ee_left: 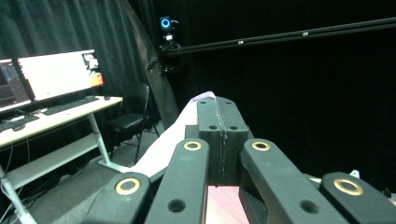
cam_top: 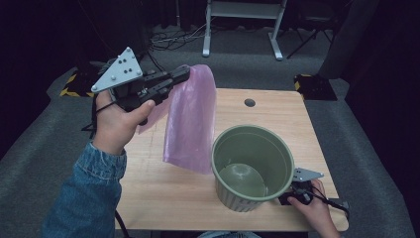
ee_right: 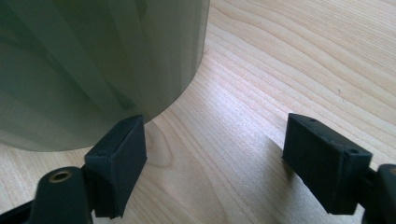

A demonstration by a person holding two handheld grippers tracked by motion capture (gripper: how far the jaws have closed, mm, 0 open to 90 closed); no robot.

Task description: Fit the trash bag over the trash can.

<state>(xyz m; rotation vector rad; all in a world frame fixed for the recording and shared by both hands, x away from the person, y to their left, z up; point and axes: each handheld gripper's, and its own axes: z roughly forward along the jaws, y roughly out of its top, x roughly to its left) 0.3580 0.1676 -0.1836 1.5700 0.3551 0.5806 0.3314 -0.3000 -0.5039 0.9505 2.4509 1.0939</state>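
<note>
1. Left tongs (cam_top: 184, 74) raised above the table's (cam_top: 163, 188) far-left part, jaws pressed fully together on the top edge of a pink plastic bag (cam_top: 190, 124). In the left gripper view the left tongs (ee_left: 218, 105) show the two pads meeting w/ no gap, a pale strip of the bag (ee_left: 161, 149) trailing off to their left.
2. Bag hangs loose from that grip, top at the pads, lower edge just left of the bucket's rim & clear of the table top; can't tell if it brushes the bucket.
3. Green ribbed bucket (cam_top: 252, 168) stands upright on the near-right part of the table, mouth open, nothing inside but its bare floor.
4. Right tongs (cam_top: 292, 196) low at the table surface, just beside the bucket's right base, held by the right hand (cam_top: 314, 208).
5. Right gripper view: right tongs (ee_right: 215, 163) spread wide, nothing b/w the jaws but wood grain; the left-hand pad sits right at the bucket's wall (ee_right: 93, 60), touching or nearly so; the other pad is well apart from it.
6. Left hand (cam_top: 116, 124) in a denim sleeve (cam_top: 84, 198) carries the left tongs; grey three-cornered plate (cam_top: 118, 70) on top.
</note>
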